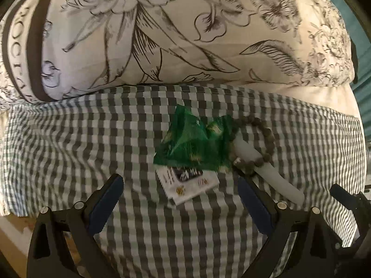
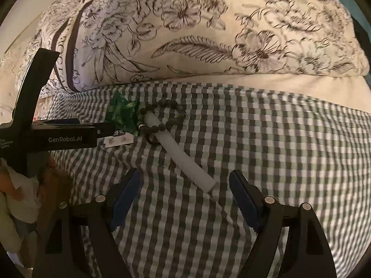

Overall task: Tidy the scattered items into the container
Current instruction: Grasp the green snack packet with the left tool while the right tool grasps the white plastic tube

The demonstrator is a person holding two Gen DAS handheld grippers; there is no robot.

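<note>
Several small items lie together on a green-and-white checked cloth. They are a crumpled green wrapper, a white printed sachet just in front of it, a dark bead bracelet and a white tube that passes through the bracelet. My left gripper hangs open just above the sachet, with its jaws wide on either side. My right gripper is open over the near end of the white tube. The bracelet and wrapper lie beyond it. No container is in view.
A large floral-print pillow lies just behind the items. The left gripper reaches in from the left of the right wrist view, close to the sachet. The cloth's edge and a wooden floor show at lower left.
</note>
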